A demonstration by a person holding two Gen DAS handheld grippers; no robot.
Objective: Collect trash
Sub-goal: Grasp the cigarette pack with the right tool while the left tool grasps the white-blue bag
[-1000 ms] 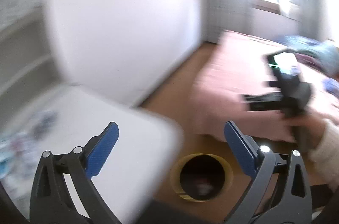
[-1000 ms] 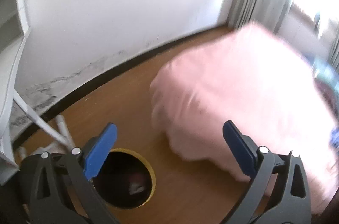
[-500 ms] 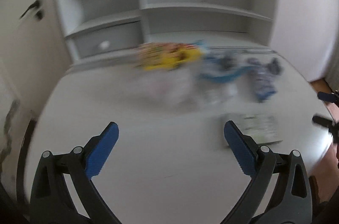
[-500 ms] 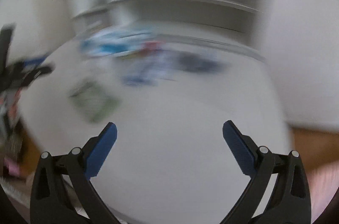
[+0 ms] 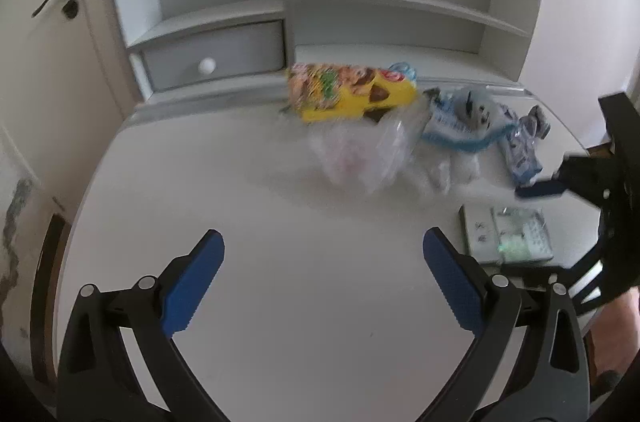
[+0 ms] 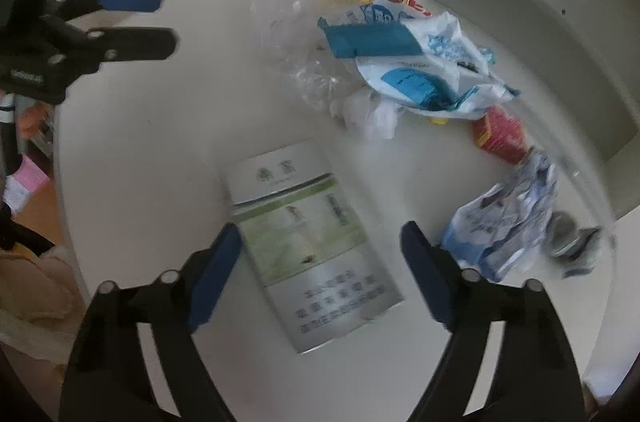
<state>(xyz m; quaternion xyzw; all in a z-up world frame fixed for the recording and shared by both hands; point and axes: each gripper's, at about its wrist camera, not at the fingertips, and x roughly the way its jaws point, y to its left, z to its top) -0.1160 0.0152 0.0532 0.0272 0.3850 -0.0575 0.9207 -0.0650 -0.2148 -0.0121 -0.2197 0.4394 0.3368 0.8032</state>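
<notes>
Trash pile [image 5: 384,126] uncollected on desk [image 5: 260,262]. Right hand-held gripper [image 6: 320,262] closing around box [image 6: 308,242], not gripping. Left hand-held gripper [image 5: 320,278] wide open, empty.

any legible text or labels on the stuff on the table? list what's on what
None reads with certainty.
Flat grey-green box: printed characters, too blurred to quote.
Blue-white plastic bag: print, unreadable.
Yellow snack bag: red logo, blurred.
Red carton: unreadable.
Crumpled blue wrapper: unreadable.

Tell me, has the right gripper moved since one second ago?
Yes. Then it hung over the floor bin beside the pink bed; now the right gripper is above the white desk, its jaws closing around the flat box.
</notes>
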